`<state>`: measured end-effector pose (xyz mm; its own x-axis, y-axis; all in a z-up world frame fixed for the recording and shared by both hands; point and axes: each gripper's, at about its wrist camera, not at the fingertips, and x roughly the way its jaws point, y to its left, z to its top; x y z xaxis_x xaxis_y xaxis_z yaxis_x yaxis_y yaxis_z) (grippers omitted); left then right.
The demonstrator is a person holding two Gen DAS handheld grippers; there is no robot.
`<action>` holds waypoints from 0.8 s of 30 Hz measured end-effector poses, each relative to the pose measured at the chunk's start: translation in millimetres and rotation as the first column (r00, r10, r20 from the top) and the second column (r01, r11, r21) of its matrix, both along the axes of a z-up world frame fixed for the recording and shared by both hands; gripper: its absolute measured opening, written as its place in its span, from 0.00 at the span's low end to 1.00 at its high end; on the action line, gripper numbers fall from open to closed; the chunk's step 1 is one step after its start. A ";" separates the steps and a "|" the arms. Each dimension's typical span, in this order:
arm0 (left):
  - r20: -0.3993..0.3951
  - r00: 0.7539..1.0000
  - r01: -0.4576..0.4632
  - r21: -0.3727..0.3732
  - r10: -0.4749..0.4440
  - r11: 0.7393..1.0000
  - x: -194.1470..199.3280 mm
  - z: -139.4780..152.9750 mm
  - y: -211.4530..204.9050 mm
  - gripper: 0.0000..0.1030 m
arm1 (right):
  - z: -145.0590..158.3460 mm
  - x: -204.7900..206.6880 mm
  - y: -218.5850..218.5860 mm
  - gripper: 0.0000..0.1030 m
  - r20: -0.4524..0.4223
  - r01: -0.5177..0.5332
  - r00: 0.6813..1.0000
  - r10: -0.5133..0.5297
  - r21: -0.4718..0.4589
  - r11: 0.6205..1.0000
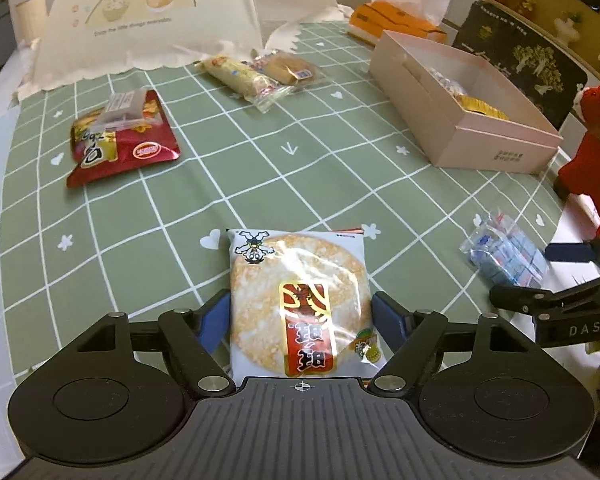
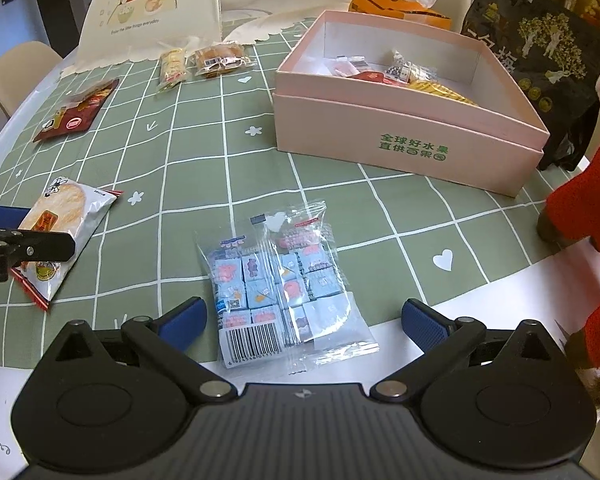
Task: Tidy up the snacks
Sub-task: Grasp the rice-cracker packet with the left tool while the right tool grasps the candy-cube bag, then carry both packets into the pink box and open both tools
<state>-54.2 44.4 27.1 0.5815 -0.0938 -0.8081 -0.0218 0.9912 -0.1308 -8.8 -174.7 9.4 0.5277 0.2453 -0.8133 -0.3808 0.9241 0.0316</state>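
Note:
A rice cracker packet [image 1: 296, 280] lies flat on the green checked tablecloth [image 1: 300, 168], between the blue pads of my left gripper [image 1: 300, 320], which stands open around it. My right gripper [image 2: 302, 320] is open wide around a clear packet of blue candies [image 2: 276, 280], with a gap on each side. The same candy packet [image 1: 504, 252] shows at the right of the left wrist view. The pink box [image 2: 400, 128] stands open at the back right and holds several wrapped snacks. A red packet [image 1: 120, 144], a yellow roll [image 1: 240, 76] and a small cake [image 1: 292, 68] lie further back.
A cartoon-printed food cover [image 1: 140, 12] stands at the back. An orange tissue box [image 1: 396, 20] and a black bag [image 2: 540, 40] sit behind the pink box. A red plush toy [image 2: 592, 200] stands at the right edge. White table shows beyond the cloth's near right corner.

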 end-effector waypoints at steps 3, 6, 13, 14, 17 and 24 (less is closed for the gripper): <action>-0.004 1.000 0.023 -0.009 -0.023 1.000 -0.7 2.8 -3.7 0.78 | 4.1 5.5 1.1 0.89 -0.005 -0.016 1.000 0.016 0.001 1.000; 0.007 0.998 0.064 -0.009 -0.064 0.998 -4.2 9.4 -12.4 0.78 | 12.3 6.5 4.3 0.62 0.002 -0.060 0.998 0.060 0.001 0.998; 0.073 0.984 0.165 -0.027 -0.163 0.986 -1.3 43.8 -32.2 0.78 | 37.0 4.3 -12.8 0.58 -0.016 -0.051 0.999 0.051 0.049 0.998; 0.093 0.981 0.176 -0.030 -0.173 0.984 2.2 52.7 -33.5 0.78 | 45.4 2.2 -18.5 0.58 -0.006 -0.044 0.999 0.044 0.066 0.997; 0.183 0.960 0.225 -0.042 -0.214 0.973 23.3 90.6 -38.0 0.78 | 79.9 -4.3 -34.8 0.58 0.065 -0.044 0.997 0.037 0.103 0.994; 0.337 0.904 0.307 -0.083 -0.263 0.948 122.6 146.3 -68.0 0.78 | 124.0 -1.5 -60.3 0.58 0.197 0.016 0.980 -0.036 0.104 0.994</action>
